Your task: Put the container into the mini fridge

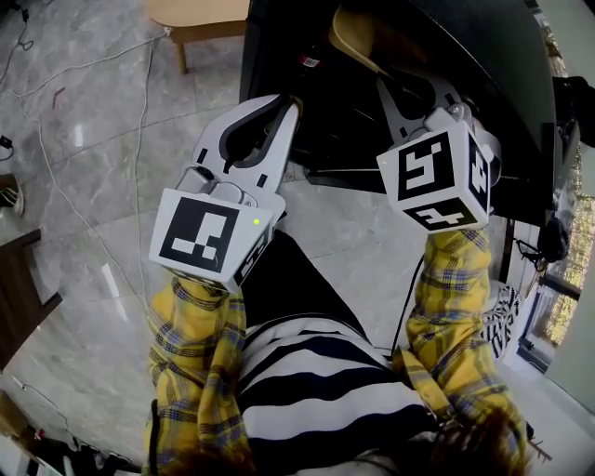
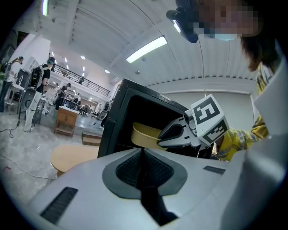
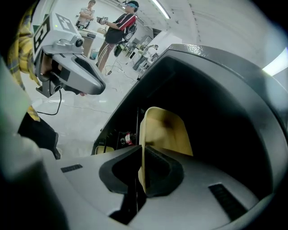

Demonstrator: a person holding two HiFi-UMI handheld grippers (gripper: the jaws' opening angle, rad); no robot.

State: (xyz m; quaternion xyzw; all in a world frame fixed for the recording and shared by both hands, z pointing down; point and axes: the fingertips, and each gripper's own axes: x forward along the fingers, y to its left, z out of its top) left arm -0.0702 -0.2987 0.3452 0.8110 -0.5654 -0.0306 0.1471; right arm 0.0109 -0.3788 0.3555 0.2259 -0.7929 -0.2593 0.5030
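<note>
The black mini fridge (image 1: 465, 56) stands open in front of me on the floor. A tan plastic container (image 1: 358, 37) is tilted inside its dark cavity. My right gripper (image 1: 400, 88) reaches into the fridge and is shut on the container's rim (image 3: 143, 148); the right gripper view shows the container (image 3: 166, 130) standing on edge between the jaws. My left gripper (image 1: 284, 107) hovers at the fridge's left front edge, shut with nothing in it (image 2: 143, 155). The left gripper view shows the fridge (image 2: 121, 108), the container (image 2: 144, 134) and the right gripper (image 2: 164, 138).
A low wooden table (image 1: 200, 19) stands left of the fridge on the marble floor, with cables (image 1: 93, 139) trailing across it. Dark furniture (image 1: 19, 288) sits at the left edge. A small red-labelled item (image 3: 129, 137) sits low in the fridge. People (image 3: 117, 27) stand far off.
</note>
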